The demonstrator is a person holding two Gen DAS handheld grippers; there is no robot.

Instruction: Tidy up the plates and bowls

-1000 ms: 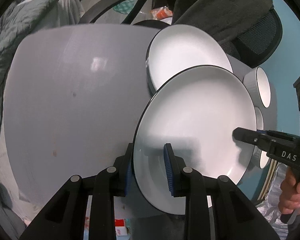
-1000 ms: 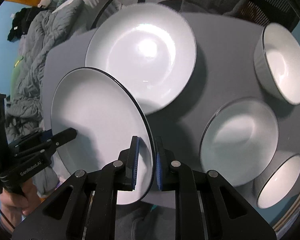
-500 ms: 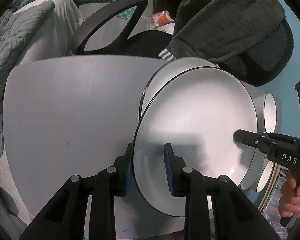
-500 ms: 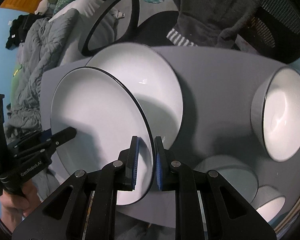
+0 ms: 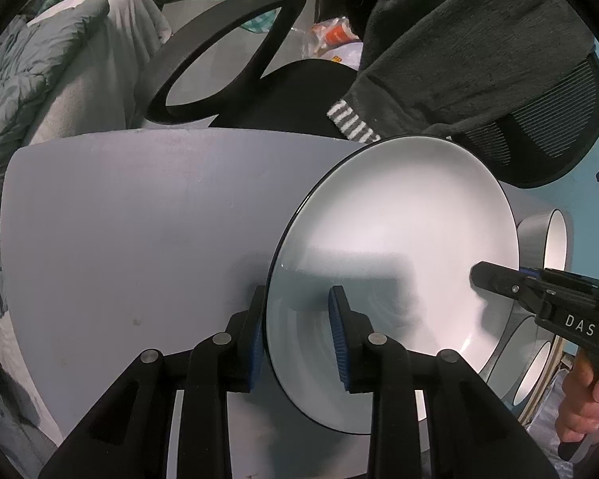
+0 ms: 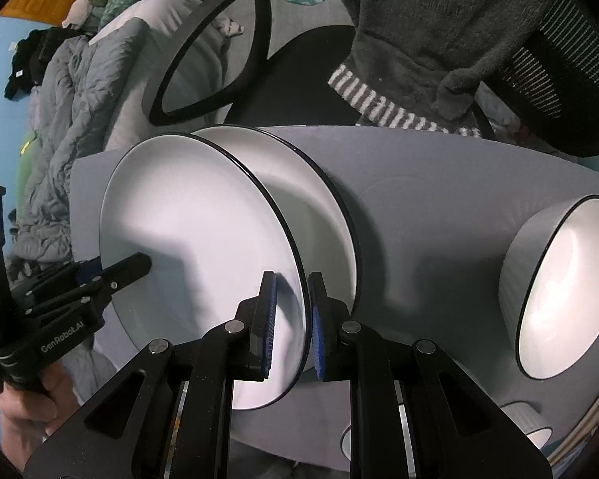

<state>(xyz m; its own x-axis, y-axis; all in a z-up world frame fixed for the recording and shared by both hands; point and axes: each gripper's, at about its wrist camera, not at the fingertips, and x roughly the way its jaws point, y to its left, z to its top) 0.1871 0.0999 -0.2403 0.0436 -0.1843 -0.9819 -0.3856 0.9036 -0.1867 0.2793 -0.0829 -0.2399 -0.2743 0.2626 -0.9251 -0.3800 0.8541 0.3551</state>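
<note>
I am gripping a white plate (image 5: pixel 399 247) with a thin black rim between both pairs of jaws. My left gripper (image 5: pixel 297 333) is clamping the plate's near-left edge, blue pads pressed against both faces. My right gripper (image 6: pixel 290 321) is clamping the opposite edge of the same plate (image 6: pixel 187 247), and in the left wrist view its black tip (image 5: pixel 499 281) is reaching onto the plate's right side. The plate is hanging tilted above the grey counter (image 5: pixel 139 231), directly over a second white plate (image 6: pixel 299 183) that is lying on the counter towards its far edge; whether the two are touching I cannot tell. To the right a grey bowl (image 6: pixel 559 291) with a white inside is sitting on the counter, apart from the plates. Near the counter's right edge more bowls (image 5: pixel 531 363) are peeking out from behind the held plate. Beyond the far edge a black office chair (image 5: pixel 283 92) is standing with a dark grey garment (image 5: pixel 459 40) draped over its backrest.
</note>
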